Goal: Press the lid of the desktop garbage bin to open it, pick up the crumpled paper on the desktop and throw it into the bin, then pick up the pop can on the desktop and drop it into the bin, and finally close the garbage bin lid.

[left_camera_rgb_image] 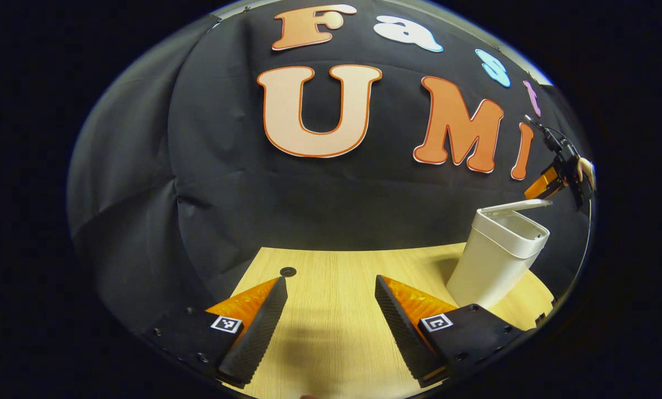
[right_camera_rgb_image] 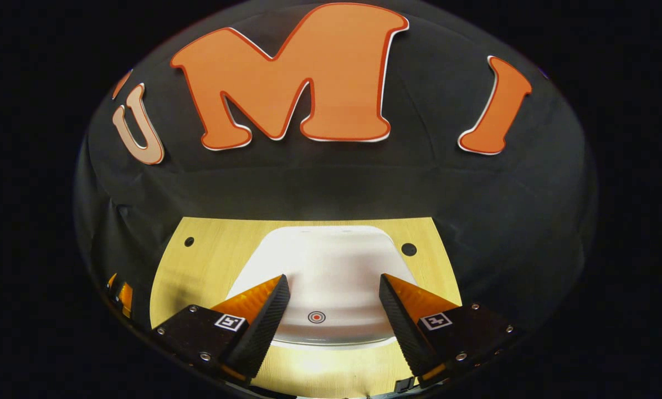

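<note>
From the left gripper view, the left gripper (left_camera_rgb_image: 331,291) hangs low over the pale wooden desktop (left_camera_rgb_image: 331,338), its two fingers spread wide with bare wood between them and nothing held. A small dark hole (left_camera_rgb_image: 288,271) sits in the desktop just past the left finger's tip. Further right stands the white desktop garbage bin (left_camera_rgb_image: 494,255), upright near the desk's far right part, its lid (left_camera_rgb_image: 516,206) lifted slightly off the rim at a shallow tilt. Above and just right of it, at the edge of sight, the right gripper (left_camera_rgb_image: 547,184) hovers, a bit of the holding hand (left_camera_rgb_image: 587,169) showing behind it.

From the right gripper view, the right gripper (right_camera_rgb_image: 333,288) looks down on the bin's white lid (right_camera_rgb_image: 331,266), blurred, with a small red ring mark (right_camera_rgb_image: 316,317) between the fingers. These are wide apart too, gripping nothing. Whether they touch the lid I cannot tell.
</note>
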The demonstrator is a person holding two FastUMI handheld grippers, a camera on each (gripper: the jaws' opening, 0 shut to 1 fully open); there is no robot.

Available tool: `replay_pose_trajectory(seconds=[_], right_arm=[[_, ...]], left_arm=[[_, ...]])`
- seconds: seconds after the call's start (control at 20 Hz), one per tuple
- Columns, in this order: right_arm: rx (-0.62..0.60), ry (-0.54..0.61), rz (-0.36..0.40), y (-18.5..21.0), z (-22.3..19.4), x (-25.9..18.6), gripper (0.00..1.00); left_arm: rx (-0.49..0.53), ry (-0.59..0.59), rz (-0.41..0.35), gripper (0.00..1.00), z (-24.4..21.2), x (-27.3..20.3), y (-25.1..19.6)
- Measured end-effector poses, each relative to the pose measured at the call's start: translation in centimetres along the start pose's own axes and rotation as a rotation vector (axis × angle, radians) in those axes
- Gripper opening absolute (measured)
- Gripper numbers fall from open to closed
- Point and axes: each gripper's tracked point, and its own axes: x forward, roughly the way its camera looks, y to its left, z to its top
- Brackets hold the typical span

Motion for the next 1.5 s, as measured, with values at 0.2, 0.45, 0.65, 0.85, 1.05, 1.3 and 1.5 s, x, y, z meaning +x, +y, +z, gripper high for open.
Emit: replay_pose_trajectory(seconds=[0.2, 0.45, 0.65, 0.85, 1.05, 1.3, 1.5], right_arm=[[0.008, 0.025, -0.006, 0.0, -2.9, 0.6, 0.99], [0.010, 0.014, -0.017, 0.0, -4.6, 1.2, 0.99], [-0.003, -0.013, -0.014, 0.2, -5.1, 1.3, 0.99], [-0.023, -0.043, -0.001, 0.3, -5.7, 1.7, 1.00], [-0.016, -0.082, 0.020, 0.1, -5.6, 1.6, 1.00], [0.029, -0.056, 0.007, -0.1, -5.2, 1.6, 0.99], [0.074, -0.091, -0.018, 0.0, -4.4, 0.3, 0.98]], left_arm=[[0.007, 0.000, 0.003, 1.00, 0.0, -0.3, 0.2], [0.006, 0.001, -0.002, 1.00, -0.2, -0.5, 0.2], [0.013, 0.008, -0.004, 1.00, -0.3, -0.6, 0.1], [-0.002, 0.011, -0.017, 1.00, -0.4, -0.6, 0.0], [0.004, 0.007, -0.024, 1.00, -0.2, -0.7, -0.6], [0.034, -0.020, -0.005, 1.00, 1.0, -0.8, -0.5], [0.037, -0.038, 0.011, 1.00, 1.8, -1.1, -0.3]])
